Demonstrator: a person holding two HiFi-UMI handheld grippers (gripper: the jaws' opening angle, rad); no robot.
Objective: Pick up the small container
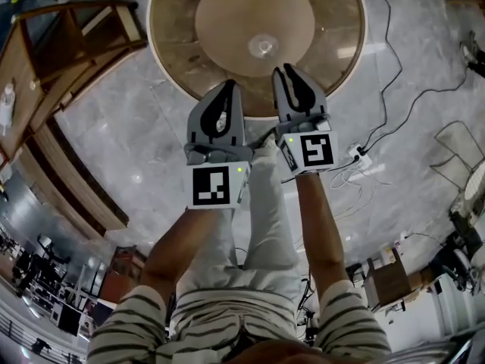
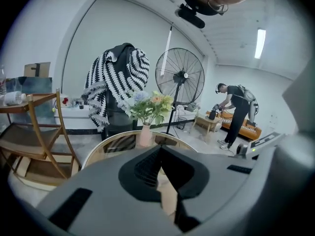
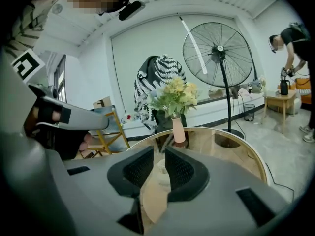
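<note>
The small clear round container (image 1: 263, 47) is shown standing mid-way on the round tan bench (image 1: 189, 44), clear of both grippers. The right gripper (image 1: 284, 70), slightly parted and empty, is aimed towards it, presumably to approach. The left gripper (image 1: 229, 84) is held closed and empty alongside.

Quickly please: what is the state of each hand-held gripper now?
Left hand-held gripper: closed, empty.
Right hand-held gripper: slightly open, holding nothing.
</note>
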